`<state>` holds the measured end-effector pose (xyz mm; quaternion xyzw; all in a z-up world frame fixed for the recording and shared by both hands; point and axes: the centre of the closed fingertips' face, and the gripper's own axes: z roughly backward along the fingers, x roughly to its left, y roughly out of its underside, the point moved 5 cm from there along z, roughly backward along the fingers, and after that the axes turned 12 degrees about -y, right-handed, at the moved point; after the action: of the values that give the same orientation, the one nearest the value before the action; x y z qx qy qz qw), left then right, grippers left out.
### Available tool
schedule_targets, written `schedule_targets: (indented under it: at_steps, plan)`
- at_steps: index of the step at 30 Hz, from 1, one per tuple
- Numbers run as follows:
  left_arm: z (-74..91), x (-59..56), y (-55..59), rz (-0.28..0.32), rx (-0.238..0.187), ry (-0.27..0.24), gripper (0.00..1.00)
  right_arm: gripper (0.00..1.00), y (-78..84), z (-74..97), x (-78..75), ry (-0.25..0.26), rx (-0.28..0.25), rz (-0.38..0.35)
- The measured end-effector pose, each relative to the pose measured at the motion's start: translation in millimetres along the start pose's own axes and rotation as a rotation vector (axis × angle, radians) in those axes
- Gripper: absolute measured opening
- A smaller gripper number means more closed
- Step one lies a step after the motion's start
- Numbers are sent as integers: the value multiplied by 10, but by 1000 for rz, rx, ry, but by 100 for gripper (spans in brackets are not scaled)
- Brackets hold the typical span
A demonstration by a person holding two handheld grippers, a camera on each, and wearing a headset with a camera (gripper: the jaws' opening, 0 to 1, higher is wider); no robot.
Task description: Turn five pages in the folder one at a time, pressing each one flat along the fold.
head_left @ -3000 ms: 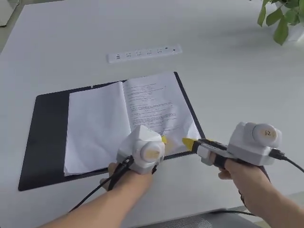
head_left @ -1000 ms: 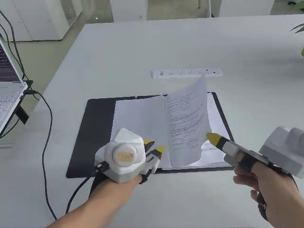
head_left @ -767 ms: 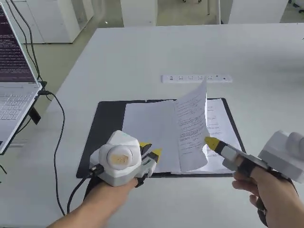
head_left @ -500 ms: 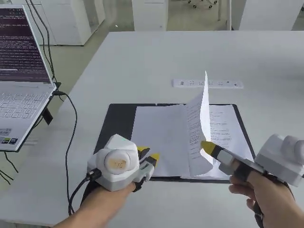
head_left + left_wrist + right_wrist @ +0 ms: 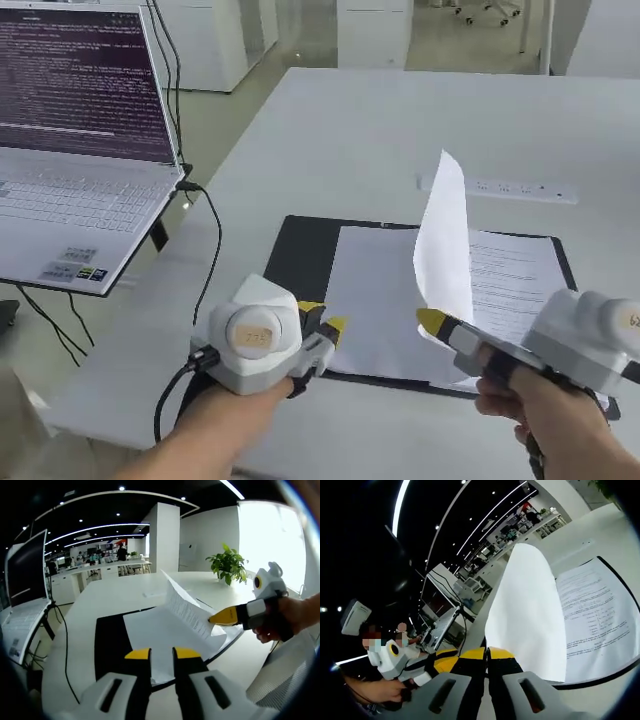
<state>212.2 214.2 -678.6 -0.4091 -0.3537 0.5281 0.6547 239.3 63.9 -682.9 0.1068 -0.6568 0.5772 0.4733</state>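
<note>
A black folder (image 5: pixel 300 250) lies open on the white table, with blank turned sheets (image 5: pixel 365 300) on its left half and a printed page (image 5: pixel 515 285) on its right. My right gripper (image 5: pixel 432 320) is shut on the lower edge of one page (image 5: pixel 445 240), which stands nearly upright over the fold. The right gripper view has that page (image 5: pixel 530 610) pinched between the yellow tips (image 5: pixel 486 654). My left gripper (image 5: pixel 322 318) hovers at the folder's front left corner, its jaws slightly apart and holding nothing (image 5: pixel 161 653). It faces the folder (image 5: pixel 107 640) and the raised page (image 5: pixel 185 610).
An open laptop (image 5: pixel 80 150) stands on a stand to the left, with cables (image 5: pixel 205 260) trailing off the table edge. A white power strip (image 5: pixel 510 188) lies beyond the folder. A potted plant (image 5: pixel 227 567) sits at the far end of the table.
The right gripper has lifted the printed page off the right stack and swung it up toward the fold. The left gripper has stayed by the folder's front edge. The head camera has shifted.
</note>
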Motion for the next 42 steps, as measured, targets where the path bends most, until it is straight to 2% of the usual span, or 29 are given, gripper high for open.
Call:
schedule_targets:
  at_steps: [5,12,17,29,36,42]
  plan:
    - [33,116,55,10,10,-18,15,0,77,-169,11,-4,29,-7]
    - [83,253,146,24,26,-35,15,0,329,-448,-35,7,131,-4]
    - [98,324,220,33,41,-45,15,0,461,-604,-96,13,171,0]
    - [118,370,371,50,82,-52,14,0,736,-874,-202,29,273,9]
    - [61,367,418,47,98,-43,14,0,851,-938,-291,51,318,5]
    - [15,344,463,33,125,-26,14,5,880,-946,-280,30,324,-14]
